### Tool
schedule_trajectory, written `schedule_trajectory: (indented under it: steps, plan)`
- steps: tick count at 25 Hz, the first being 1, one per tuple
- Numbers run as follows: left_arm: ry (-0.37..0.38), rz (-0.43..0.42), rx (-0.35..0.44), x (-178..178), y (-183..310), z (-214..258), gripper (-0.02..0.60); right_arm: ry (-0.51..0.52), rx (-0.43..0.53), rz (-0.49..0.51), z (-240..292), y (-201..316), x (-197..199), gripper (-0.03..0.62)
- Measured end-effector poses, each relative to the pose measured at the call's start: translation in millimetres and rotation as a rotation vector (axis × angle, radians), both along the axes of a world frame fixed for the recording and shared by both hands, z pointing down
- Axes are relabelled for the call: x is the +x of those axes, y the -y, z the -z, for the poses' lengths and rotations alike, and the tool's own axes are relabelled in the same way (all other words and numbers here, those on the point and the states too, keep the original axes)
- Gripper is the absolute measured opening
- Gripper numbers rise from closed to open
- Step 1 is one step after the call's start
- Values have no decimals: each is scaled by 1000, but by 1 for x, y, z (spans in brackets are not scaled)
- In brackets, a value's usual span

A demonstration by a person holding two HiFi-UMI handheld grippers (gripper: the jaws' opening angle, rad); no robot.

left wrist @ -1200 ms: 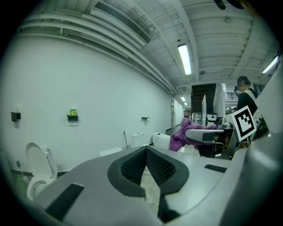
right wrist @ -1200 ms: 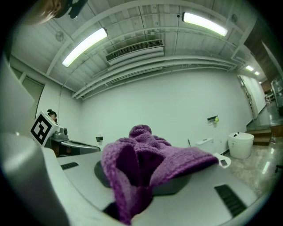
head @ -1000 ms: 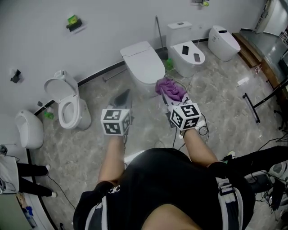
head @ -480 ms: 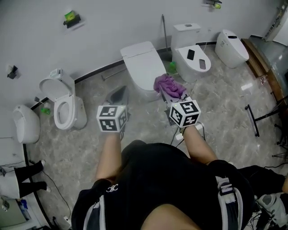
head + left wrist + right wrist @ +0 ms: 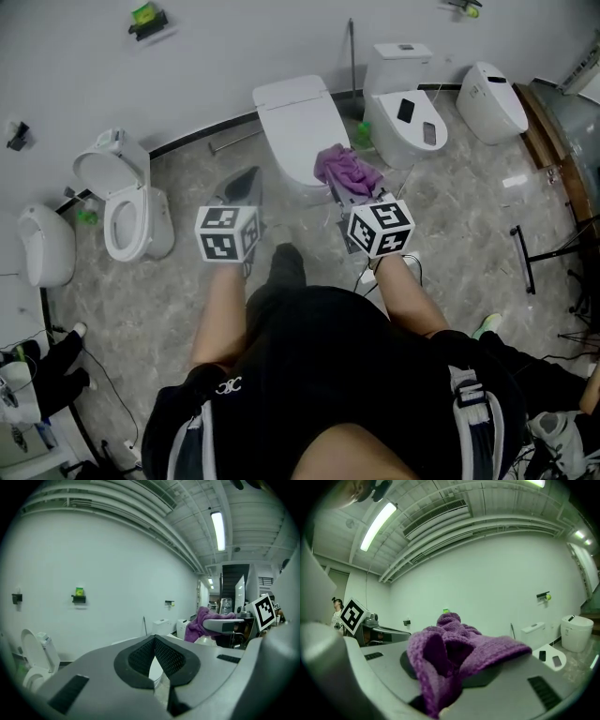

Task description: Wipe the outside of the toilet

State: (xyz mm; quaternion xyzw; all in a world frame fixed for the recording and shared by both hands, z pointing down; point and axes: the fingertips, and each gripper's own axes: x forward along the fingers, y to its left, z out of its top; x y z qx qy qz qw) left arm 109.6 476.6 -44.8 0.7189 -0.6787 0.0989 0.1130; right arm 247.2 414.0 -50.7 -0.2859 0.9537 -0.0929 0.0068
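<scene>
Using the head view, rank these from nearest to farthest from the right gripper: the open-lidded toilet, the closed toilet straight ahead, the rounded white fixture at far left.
From the right gripper, shut on the purple cloth:
1. Closed toilet, just ahead of it.
2. Open-lidded toilet, off to the left.
3. Rounded white fixture, far left edge.

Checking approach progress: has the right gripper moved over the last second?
Yes: right gripper, holding the cloth, edged slightly closer to the middle toilet.

Floor (image 5: 469,216): grey marbled tile, running up to wall.
Centre: closed white toilet (image 5: 300,122) standing on it, green bottle (image 5: 362,133) just beside.
Left: open-lid toilet (image 5: 127,211) standing.
Right: flat-lid toilet (image 5: 403,117) & rounded toilet (image 5: 495,89) sitting by wall.
</scene>
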Motion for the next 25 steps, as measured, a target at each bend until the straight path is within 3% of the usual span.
schedule_trajectory:
  steps: [9, 18, 25]
  plan:
    - [-30, 8, -19, -64, 85, -25, 8, -19, 6, 39, -15, 81, -72, 118]
    - [-39, -6, -49, -181, 214, -36, 8, -36, -24, 72, -26, 209, -201, 118]
    - [-94, -4, -81, -267, 303, -54, 8, -58, -43, 104, -33, 299, -295, 118]
